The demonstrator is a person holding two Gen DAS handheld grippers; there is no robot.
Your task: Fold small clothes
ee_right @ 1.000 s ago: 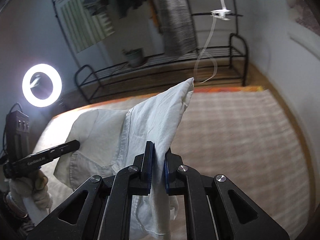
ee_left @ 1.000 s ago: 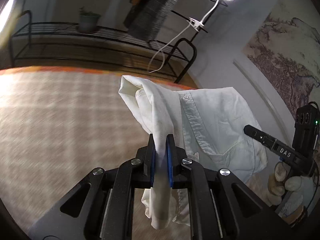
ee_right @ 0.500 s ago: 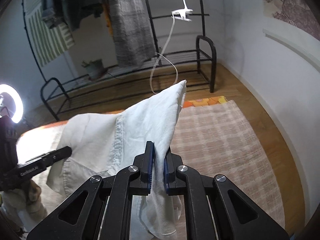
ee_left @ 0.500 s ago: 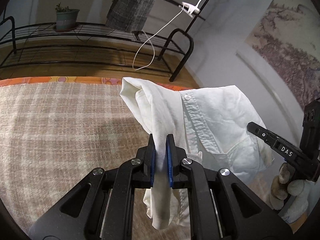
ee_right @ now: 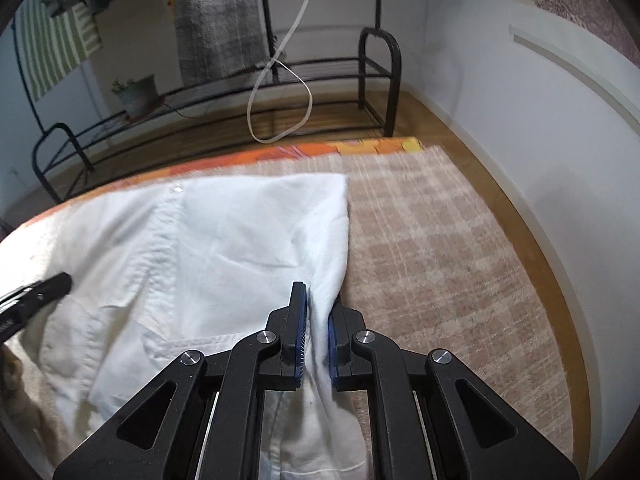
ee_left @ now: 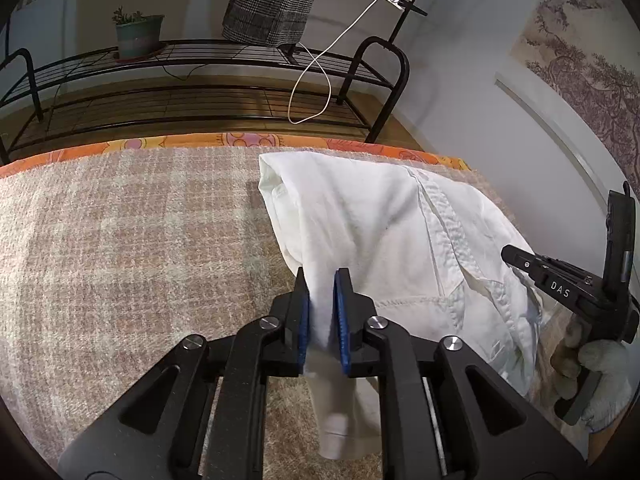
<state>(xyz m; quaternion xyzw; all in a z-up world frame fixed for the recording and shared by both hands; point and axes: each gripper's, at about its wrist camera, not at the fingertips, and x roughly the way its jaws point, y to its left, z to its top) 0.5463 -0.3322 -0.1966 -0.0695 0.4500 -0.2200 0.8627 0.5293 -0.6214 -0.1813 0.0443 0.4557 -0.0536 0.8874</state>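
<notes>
shirts: one white button-up shirt (ee_left: 384, 240) on checked blanket (ee_left: 120, 248) | long axis: running away, collar end far | left gripper (ee_left: 322, 312): jaws just easing apart, fabric between | right gripper (ee_right: 316, 332): pinching shirt edge

A: Left claw (ee_left: 321, 312)?
B: Bottom centre of its view, angled down, jaws just eased apart a little, shirt (ee_left: 384, 232) cloth between the blue pads.
A: Right claw (ee_right: 316, 332)?
B: Bottom centre too, pinching shirt cloth. A gloved hand (ee_left: 592, 372) grips it, lower right of the left view.
</notes>
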